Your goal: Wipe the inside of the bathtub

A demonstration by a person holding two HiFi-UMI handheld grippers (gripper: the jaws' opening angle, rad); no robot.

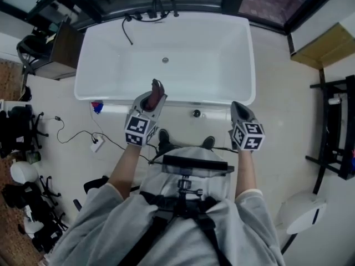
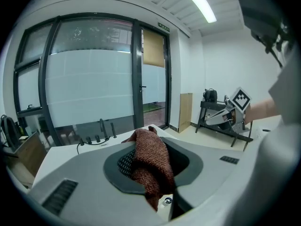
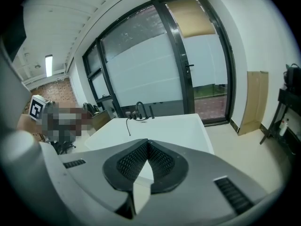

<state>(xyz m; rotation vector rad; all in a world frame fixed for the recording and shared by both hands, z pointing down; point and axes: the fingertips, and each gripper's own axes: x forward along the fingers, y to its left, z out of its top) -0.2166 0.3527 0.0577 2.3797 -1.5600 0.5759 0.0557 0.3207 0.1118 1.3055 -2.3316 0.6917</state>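
Head view from above, gripper views low, bathtub (image 1: 211, 54) common to all.

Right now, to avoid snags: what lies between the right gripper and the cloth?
In the head view, only the bathtub rim and a small dark fitting separate right gripper and cloth.

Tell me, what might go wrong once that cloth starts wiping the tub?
1. The reddish-brown cloth is only pinched in the left gripper; rubbing against the bathtub wall might pull it loose.
2. The black hose lying inside the tub's far end could snag the cloth.
3. The cable on the floor runs close to the person's shoes; a sidestep may catch it.
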